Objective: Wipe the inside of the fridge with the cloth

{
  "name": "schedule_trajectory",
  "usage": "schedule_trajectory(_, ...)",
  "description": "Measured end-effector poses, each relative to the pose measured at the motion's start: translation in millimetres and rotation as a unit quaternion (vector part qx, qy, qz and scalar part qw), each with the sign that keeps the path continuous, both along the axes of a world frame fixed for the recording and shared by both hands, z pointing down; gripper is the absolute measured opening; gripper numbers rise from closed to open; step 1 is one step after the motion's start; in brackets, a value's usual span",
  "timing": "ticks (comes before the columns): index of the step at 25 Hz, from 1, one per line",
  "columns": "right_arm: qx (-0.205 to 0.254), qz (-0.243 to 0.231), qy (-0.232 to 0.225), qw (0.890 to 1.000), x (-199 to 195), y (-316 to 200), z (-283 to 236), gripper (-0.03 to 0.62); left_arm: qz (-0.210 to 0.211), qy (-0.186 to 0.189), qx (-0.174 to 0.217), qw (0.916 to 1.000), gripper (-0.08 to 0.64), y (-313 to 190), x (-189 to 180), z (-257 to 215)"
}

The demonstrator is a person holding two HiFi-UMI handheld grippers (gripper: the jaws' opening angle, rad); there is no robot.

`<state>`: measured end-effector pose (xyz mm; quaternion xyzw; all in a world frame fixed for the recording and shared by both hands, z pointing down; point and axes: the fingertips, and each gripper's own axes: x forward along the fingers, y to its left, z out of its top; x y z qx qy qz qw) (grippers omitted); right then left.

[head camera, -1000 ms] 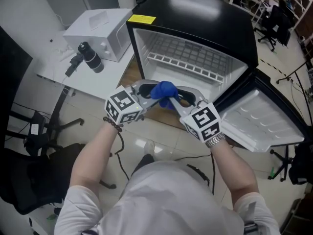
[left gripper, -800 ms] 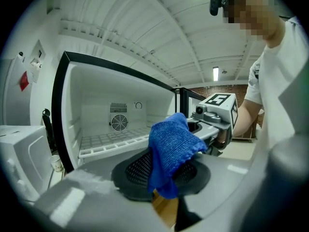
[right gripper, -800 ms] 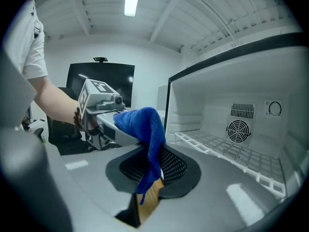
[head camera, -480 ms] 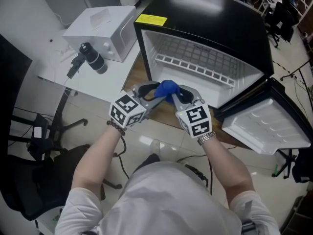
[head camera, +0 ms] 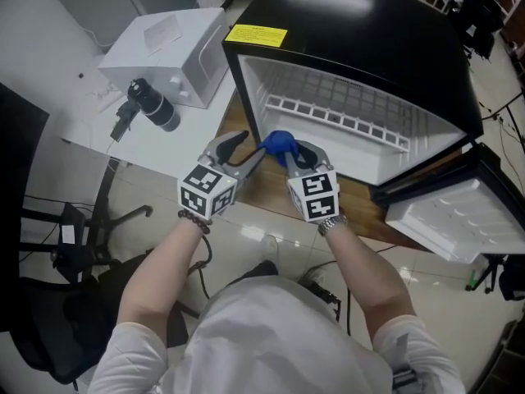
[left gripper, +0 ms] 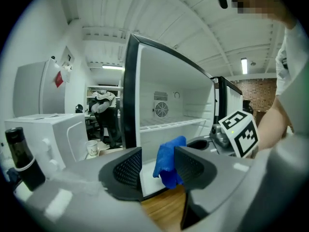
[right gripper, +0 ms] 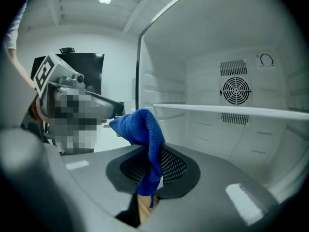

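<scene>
A second ago both grippers met at the blue cloth [head camera: 279,142], low in front of the fridge [head camera: 361,31]. Now only the right gripper [head camera: 293,152] has it. Its jaws are pinched on a fold of the cloth, which bunches above the pads and hangs a little below them in the right gripper view [right gripper: 146,134]. The left gripper [head camera: 244,149] has just been opening. Its jaws now stand wide apart and press on nothing. In its own view the cloth [left gripper: 167,162] shows just beyond the right-hand pad, against the fridge's white interior. Both grippers have also come closer to the cabinet, and the cloth now sits at the lower lip of the open front, left of centre in the head view.

The fridge's black left wall edge [head camera: 242,97] rises just beside the left gripper. A white shelf [head camera: 336,109] crosses the cavity, with bare white walls around it and a round fan grille [right gripper: 236,89] on the back wall. The door [head camera: 447,224] lies swung open at the lower right, well apart from both grippers. A white box-shaped appliance [head camera: 168,48] stands on a white table [head camera: 156,150] at the upper left, clear of the opening.
</scene>
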<state>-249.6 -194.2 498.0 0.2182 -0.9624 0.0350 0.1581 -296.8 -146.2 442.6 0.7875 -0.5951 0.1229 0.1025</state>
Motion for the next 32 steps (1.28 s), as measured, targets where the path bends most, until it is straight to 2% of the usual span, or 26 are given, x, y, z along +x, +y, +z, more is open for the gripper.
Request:
schedule_trajectory(5, -0.018, 0.023, -0.011, 1.000, -25.1, -11.3, 21.4, 0.043, -0.026, -0.009, 0.000, 0.9996, 0.199, -16.5, -23.5, 6.2)
schedule_trajectory(13, -0.033, 0.055, -0.025, 0.998, -54.0, -30.4, 42.2, 0.040, -0.017, -0.014, 0.002, 0.9998, 0.199, -32.4, -30.5, 14.5)
schedule_trajectory(32, -0.033, 0.130, -0.039, 0.990, -66.8, -80.8, 54.2, 0.037, -0.043, -0.005, 0.020, 0.9989, 0.199, -37.5, -31.9, 17.5)
